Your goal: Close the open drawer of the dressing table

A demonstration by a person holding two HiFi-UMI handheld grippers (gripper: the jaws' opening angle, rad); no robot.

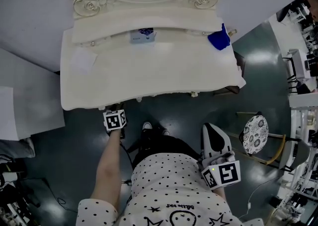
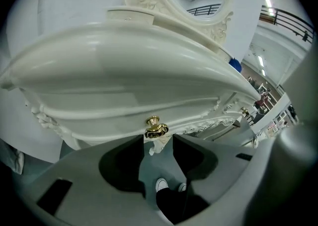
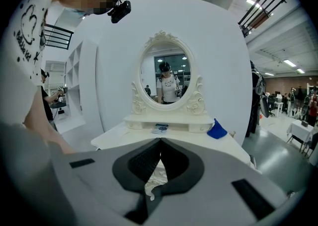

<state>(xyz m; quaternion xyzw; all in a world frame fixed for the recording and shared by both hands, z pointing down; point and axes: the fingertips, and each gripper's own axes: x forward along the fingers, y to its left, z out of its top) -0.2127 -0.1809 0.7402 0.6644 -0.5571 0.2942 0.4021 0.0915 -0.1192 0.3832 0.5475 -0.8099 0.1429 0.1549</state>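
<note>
The cream dressing table [image 1: 149, 78] stands in front of me, with an oval mirror [image 3: 165, 76] at its back. In the left gripper view a gold drawer knob [image 2: 155, 126] sits on the carved drawer front [image 2: 114, 120], just beyond the tips of my left gripper [image 2: 158, 139]. Its jaws stand apart and do not press the knob. The drawer front lies tucked under the top's overhanging edge, and no gap shows. In the head view, only the left gripper's marker cube [image 1: 115, 119] shows at the table's front edge. My right gripper [image 1: 208, 128] is shut and empty, held back by my waist.
A blue cloth [image 1: 218, 38] and a small blue-and-white packet [image 1: 143, 35] lie on the tabletop's back shelf. A round patterned stool [image 1: 255, 133] stands right of the table. My shoes [image 1: 147, 126] are on the dark floor below the front edge. Racks and equipment line the far right.
</note>
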